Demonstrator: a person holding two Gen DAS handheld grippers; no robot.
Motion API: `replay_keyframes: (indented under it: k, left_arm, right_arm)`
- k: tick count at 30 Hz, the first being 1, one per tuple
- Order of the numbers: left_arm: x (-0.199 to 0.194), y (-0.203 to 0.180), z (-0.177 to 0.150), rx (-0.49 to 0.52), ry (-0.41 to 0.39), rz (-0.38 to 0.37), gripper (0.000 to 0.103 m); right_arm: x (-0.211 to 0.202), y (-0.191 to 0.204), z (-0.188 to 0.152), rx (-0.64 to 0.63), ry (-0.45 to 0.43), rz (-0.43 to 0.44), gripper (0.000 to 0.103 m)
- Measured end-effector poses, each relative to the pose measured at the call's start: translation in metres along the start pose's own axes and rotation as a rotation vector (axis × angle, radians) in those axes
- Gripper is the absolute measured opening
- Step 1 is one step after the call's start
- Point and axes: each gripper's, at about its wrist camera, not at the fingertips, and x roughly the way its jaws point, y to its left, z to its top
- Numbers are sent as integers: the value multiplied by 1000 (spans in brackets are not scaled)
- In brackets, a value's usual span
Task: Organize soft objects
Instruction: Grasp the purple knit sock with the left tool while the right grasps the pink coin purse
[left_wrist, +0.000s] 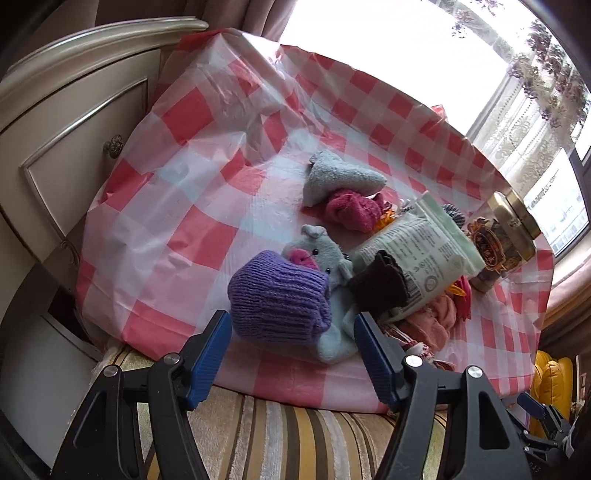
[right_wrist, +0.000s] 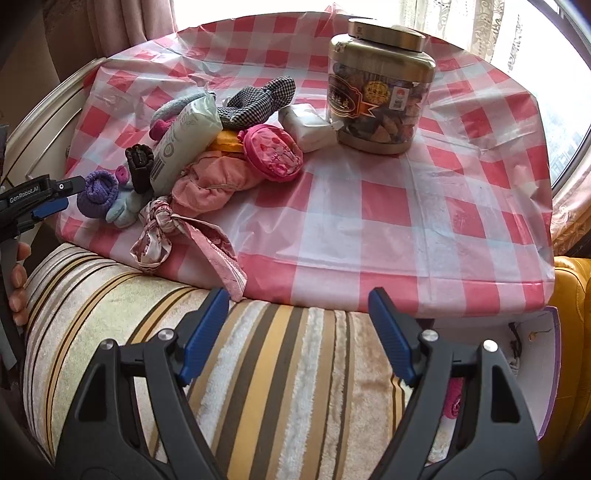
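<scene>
A table covered with a red-and-white checked cloth (right_wrist: 369, 206) carries a heap of soft items near its left front part as seen from the right wrist view. The left gripper (left_wrist: 291, 332) hangs at the near edge of the cloth with its jaws spread and nothing pressed between the blue pads; the purple knitted item (left_wrist: 280, 295) lies just beyond the gap, resting against a pale blue plush toy (left_wrist: 325, 258) with a pink snout. A dark brown sock (left_wrist: 380, 284) leans on a pale green printed packet (left_wrist: 421, 247). Farther back sit a grey-blue fleece piece (left_wrist: 340, 177) and a magenta fleece piece (left_wrist: 351, 210), touching each other. The right gripper (right_wrist: 299, 321) is over the striped upholstery (right_wrist: 277, 369) in front of the table, jaws wide apart and empty. From that view the heap also shows a pink cloth (right_wrist: 218, 181), a pink round pouch (right_wrist: 273, 155), a checked black-and-white fabric item (right_wrist: 258, 99), and a knotted patterned scarf (right_wrist: 166, 236) trailing over the table edge. A gold-lidded jar (right_wrist: 380, 88) stands upright behind the heap, with a small white packet (right_wrist: 306, 125) touching its base. Fingers (right_wrist: 18, 273) of the person show at the left edge.
</scene>
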Motion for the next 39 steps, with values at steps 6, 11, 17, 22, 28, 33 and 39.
replay_keyframes:
  k: [6, 11, 17, 22, 28, 33, 39]
  left_arm:
    - [29, 13, 10, -80, 65, 5, 75]
    - [42, 6, 13, -41, 68, -20, 74]
    - [45, -3, 9, 17, 41, -28, 60]
    - [38, 1, 2, 12, -15, -42, 58]
    - [30, 5, 0, 0, -63, -41, 58]
    - [30, 3, 0, 11, -79, -35, 58]
    - [18, -2, -1, 30, -136, -31, 58]
  right_arm:
    - [14, 7, 14, -7, -1, 9, 80]
    - [28, 9, 27, -1, 14, 23, 80]
    - [45, 5, 49, 24, 6, 19, 80]
    - [62, 13, 75, 6, -29, 8, 80]
    - [85, 30, 101, -69, -60, -60, 80]
    - [109, 39, 112, -121, -34, -112, 66]
    - [108, 30, 115, -98, -37, -93, 26]
